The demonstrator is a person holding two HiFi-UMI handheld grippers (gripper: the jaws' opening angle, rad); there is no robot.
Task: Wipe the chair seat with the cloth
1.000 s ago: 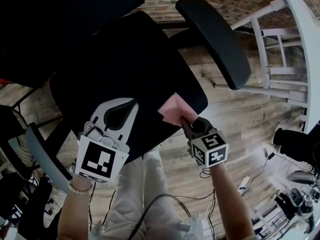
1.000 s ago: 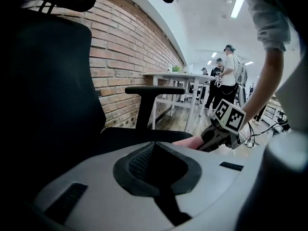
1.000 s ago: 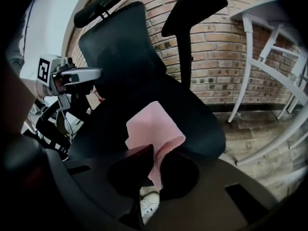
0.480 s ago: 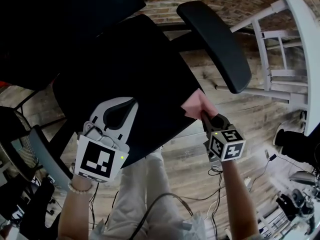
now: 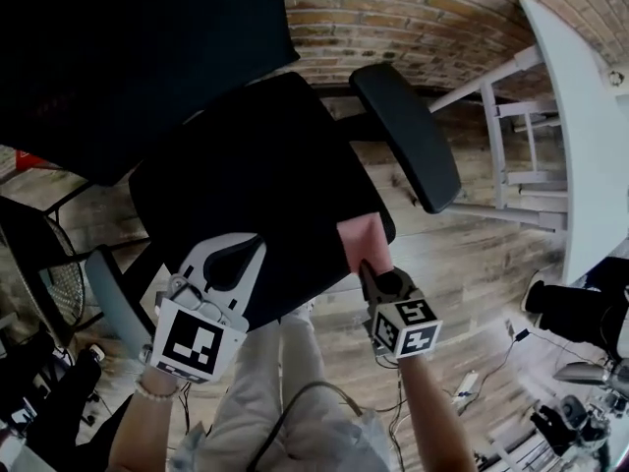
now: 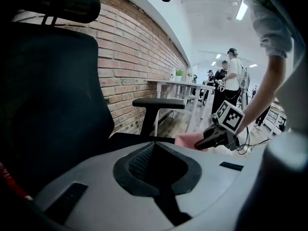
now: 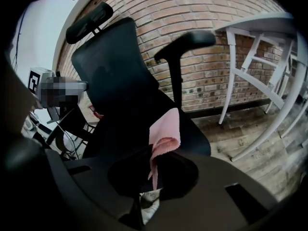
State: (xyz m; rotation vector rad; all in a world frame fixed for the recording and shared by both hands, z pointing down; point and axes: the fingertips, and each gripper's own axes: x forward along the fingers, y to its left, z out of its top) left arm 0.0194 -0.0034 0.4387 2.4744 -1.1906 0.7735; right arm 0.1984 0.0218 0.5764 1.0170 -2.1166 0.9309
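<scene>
Grippers nearest me, both at the front of the chair. Left gripper (image 5: 251, 247): jaws pressed together, nothing in them, parked over the front-left of the chair seat (image 5: 256, 165). It sits in the same spot relative to the seat as a second ago.

Right gripper (image 5: 365, 265): jaws pinching the pink cloth (image 5: 362, 236), which lies on the seat surface at its front-right edge.

Change: over the last second the cloth ran out toward the right corner, partly off the edge, and has now come back in along the front-right rim. That reads as one back-and-forth wipe stroke. So wiping is under way, but this pass covers only that corner strip. Middle and rear of the seat are not reached by it; my guess is the next strokes need to work inward and back.

Beyond: right armrest (image 5: 408, 136) just past the cloth, apart from it. Then backrest (image 5: 138, 57), brick wall (image 5: 393, 18), white table (image 5: 580, 126) off right.
</scene>
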